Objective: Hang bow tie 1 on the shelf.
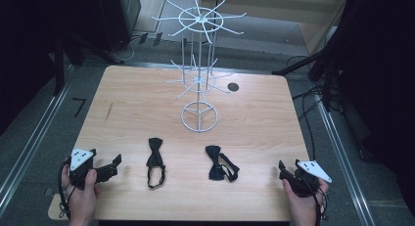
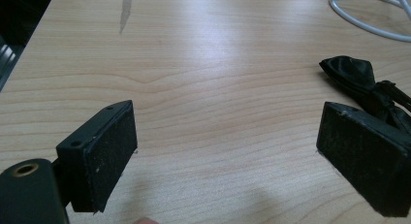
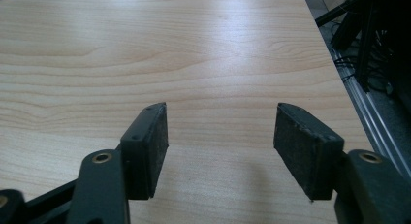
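Two soft, light bow ties [image 1: 155, 160] [image 1: 214, 162] were seen between the empty, parted left claw [image 1: 113, 166] and right claw [image 1: 284, 170], best pinched at the knot.

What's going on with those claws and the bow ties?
Left claw open, empty. Right claw open, empty. Two bow ties flat on table, untouched. Wire rack behind, nothing blocking.

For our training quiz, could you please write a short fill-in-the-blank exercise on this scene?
1. ____ black bow ties lie on the table.
2. The wire rack is coloured ____.
3. Both tongs stand ____, holding nothing.
4. The bow ties lie ____ the two tongs.

Missing words: two; white; open; between
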`<state>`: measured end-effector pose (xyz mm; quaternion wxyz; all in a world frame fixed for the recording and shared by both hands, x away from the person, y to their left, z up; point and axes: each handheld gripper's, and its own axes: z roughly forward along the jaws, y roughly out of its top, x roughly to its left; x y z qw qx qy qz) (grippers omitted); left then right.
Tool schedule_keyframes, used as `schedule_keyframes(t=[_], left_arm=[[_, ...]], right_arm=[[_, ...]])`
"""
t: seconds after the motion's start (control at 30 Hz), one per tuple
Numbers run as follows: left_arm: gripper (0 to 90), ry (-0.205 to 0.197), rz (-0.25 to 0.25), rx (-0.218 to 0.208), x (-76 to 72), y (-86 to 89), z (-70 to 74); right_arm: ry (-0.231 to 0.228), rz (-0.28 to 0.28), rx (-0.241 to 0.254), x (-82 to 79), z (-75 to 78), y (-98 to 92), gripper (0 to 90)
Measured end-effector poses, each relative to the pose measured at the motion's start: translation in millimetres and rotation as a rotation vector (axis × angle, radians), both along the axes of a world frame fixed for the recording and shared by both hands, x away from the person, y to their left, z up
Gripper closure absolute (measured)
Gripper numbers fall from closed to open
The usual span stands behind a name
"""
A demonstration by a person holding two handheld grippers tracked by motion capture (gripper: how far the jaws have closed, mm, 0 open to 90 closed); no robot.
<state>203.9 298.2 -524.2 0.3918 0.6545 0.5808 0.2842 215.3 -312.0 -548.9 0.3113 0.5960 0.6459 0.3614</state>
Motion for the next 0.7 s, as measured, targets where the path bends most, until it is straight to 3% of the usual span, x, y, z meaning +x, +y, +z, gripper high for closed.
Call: schedule_keyframes(t=[0.2,0.37,0.7], left_arm=[[8.3,0.001,-0.014,0.014,0.0,-2.0,0.0],[8.3,0.004,-0.022,0.003,-1.9,-1.9,-0.2],[8.3,0.022,-0.031,0.044,0.6,-6.6,-0.5]], right_arm=[[-0.011,-0.006,0.038,-2.2,2.9,1.3,44.7],[-0.023,0.05,0.058,-4.9,10.3,19.3,53.0],[-0.033,0.121,0.102,-5.3,21.8,45.6,60.4]])
